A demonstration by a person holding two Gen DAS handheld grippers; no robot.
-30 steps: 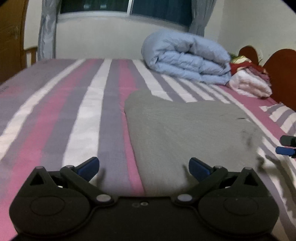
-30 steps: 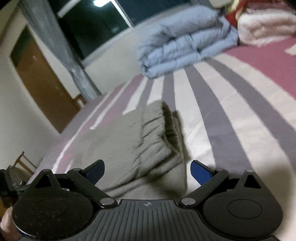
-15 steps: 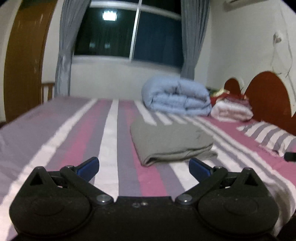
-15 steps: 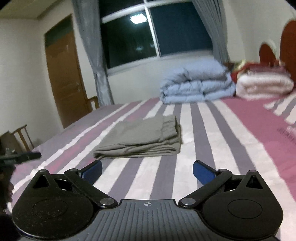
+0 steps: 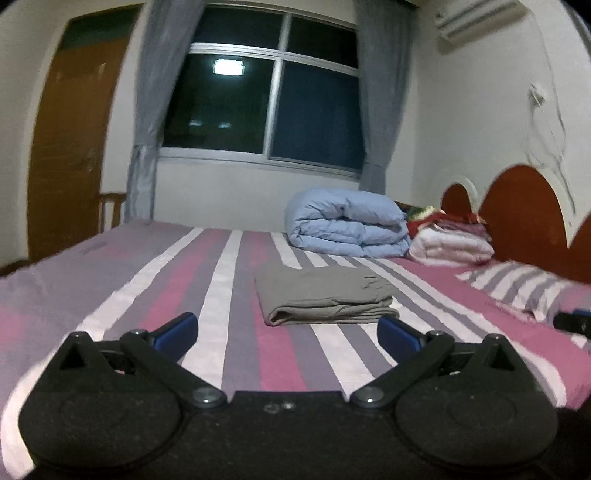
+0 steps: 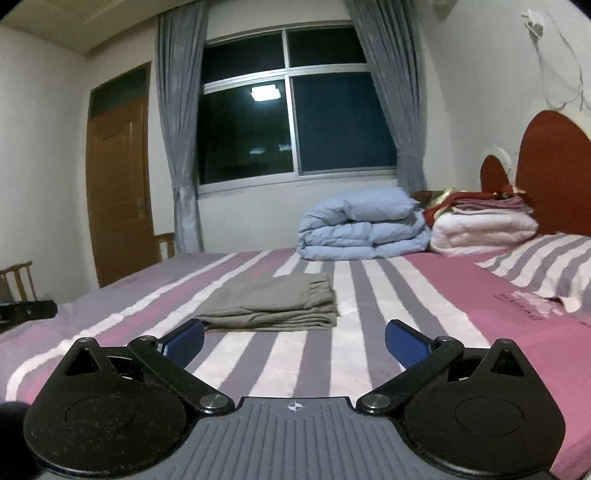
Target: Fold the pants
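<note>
On the striped bed sheet (image 5: 236, 295), the folded grey pants (image 5: 325, 295) lie as a flat, layered rectangle, with the rolled light-blue duvet (image 5: 347, 225) well behind them near the wall under the window (image 5: 266, 103). From the right wrist view the same pants (image 6: 273, 301) show their gathered elastic waistband at the end nearer the duvet (image 6: 362, 225), and the stacked fold edges face the camera.

Left gripper (image 5: 288, 330) hangs above the sheet on the near side of the pants, its blue-padded fingers (image 5: 175, 330) spread wide with nothing between them. Right gripper (image 6: 293, 338) is likewise short of the pants, fingers (image 6: 406, 345) wide apart and empty. Neither touches the cloth.

Beside the duvet, toward the reddish-brown headboard (image 5: 524, 225), sits a pile of folded blankets (image 5: 450, 243), white at the bottom with red and maroon layers on top. A striped pillow (image 5: 517, 288) lies near the headboard, on the far side of the pants from the wooden door (image 5: 70, 147). Grey curtains (image 5: 151, 110) hang at both edges of the window, and an air conditioner (image 5: 476, 18) is mounted high on the wall above the headboard side.

Some dark printed writing (image 6: 524, 301) marks the pink part of the sheet just in front of the pillow (image 6: 543, 266); it is too blurred to read. A small crosshair mark (image 6: 294, 406) sits on the right gripper's body.
</note>
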